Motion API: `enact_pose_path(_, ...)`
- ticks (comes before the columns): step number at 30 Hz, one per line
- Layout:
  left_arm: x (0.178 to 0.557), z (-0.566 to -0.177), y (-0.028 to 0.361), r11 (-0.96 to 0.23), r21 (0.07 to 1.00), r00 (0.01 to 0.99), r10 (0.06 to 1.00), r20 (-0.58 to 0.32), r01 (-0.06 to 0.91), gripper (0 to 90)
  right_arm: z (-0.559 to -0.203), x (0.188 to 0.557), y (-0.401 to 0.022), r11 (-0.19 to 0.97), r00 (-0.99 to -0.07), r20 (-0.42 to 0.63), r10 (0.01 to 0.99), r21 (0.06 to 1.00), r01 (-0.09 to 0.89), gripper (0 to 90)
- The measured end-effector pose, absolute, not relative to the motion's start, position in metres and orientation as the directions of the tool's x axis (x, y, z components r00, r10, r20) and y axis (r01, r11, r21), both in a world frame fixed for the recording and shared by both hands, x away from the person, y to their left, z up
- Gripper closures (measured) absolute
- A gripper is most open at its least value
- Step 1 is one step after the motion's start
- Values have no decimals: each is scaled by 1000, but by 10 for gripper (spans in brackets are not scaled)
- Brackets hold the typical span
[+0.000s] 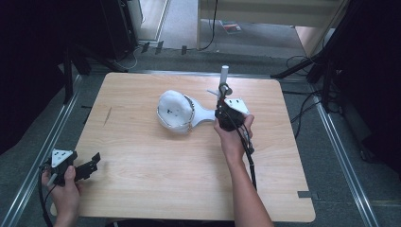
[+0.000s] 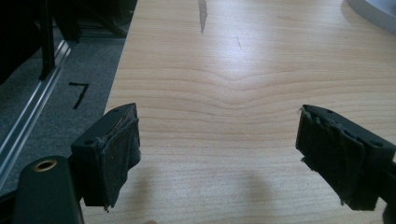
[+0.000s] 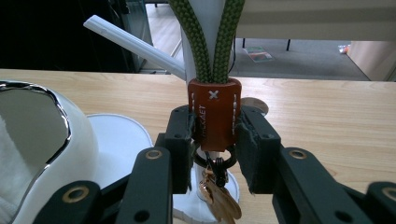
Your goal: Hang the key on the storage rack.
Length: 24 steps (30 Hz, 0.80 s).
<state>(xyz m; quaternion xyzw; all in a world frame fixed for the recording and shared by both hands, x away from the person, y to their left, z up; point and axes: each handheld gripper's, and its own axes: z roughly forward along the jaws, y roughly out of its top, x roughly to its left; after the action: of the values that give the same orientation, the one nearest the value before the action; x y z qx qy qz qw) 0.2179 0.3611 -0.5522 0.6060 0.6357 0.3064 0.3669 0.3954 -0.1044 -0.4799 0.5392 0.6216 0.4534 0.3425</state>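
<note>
At the left edge of the worktop (image 1: 156,170) the left claw (image 1: 90,165) is idle: its jaws stand wide apart with only bare wood between them, touching nothing, and its hand rests by the near corner, well apart from the work. Toward the middle lies a round white thing with a chrome rim (image 1: 172,111), perhaps a mirror, just beside the flat white base (image 3: 116,135) of a stand. From that base a white post (image 3: 212,28) rises near the far edge, with a slim peg (image 3: 135,44) slanting off it. The thing in hand is a keyring: a green cord (image 3: 196,42) whose two strands run up in front of the post, a brown leather tab (image 3: 214,112) that joins them, and a clip with keys (image 3: 222,200) dangling below over the base. The right claw (image 3: 214,128) is drawn in narrow and clamps the tab from both sides, pads pressed against the leather, right up against the post. Whether the cord's loop sits over the post or peg cannot be told, since its top runs out of the right gripper view. My reading is that the job is at its middle: the keyring is gripped and at the stand, while seating the loop, or lifting it clear, and then letting go of the tab are not yet done.
</note>
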Motion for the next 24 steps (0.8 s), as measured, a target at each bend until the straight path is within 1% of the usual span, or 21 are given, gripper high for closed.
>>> enact_pose_path(4,218,-552,361,78,834,4,995,-95,547,145,-479,396,-107,1,-195,75,978,932,362,675)
enact_pose_path(6,218,-552,361,78,834,3,995,-95,546,145,-479,395,-109,6,-208,70,976,940,342,645)
enact_pose_path(9,218,-552,361,78,834,3,995,-95,547,145,-476,393,-114,-47,-274,141,951,945,325,549)
enact_pose_path(11,218,-552,361,77,835,4,996,-94,545,145,-473,390,-114,-25,-289,123,949,947,319,481)
enact_pose_path(13,218,-552,361,78,835,4,995,-96,544,145,-469,387,-114,-9,-304,116,946,944,331,350)
enact_pose_path(15,218,-552,361,77,835,4,996,-95,545,145,-466,382,-114,-2,-294,116,949,932,362,221)
enact_pose_path(16,218,-552,361,77,835,4,995,-95,545,145,-464,380,-114,-5,-287,123,950,926,378,174)
enact_pose_path(19,218,-552,361,75,833,3,996,-92,548,145,-462,373,-116,5,-300,120,946,923,385,83)
enact_pose_path(21,218,-552,360,73,832,4,996,-91,550,145,-461,370,-120,-1,-311,138,940,915,404,3)
enact_pose_path(24,219,-552,360,71,830,1,996,-87,553,145,-461,365,-126,-5,-329,155,932,910,415,0)
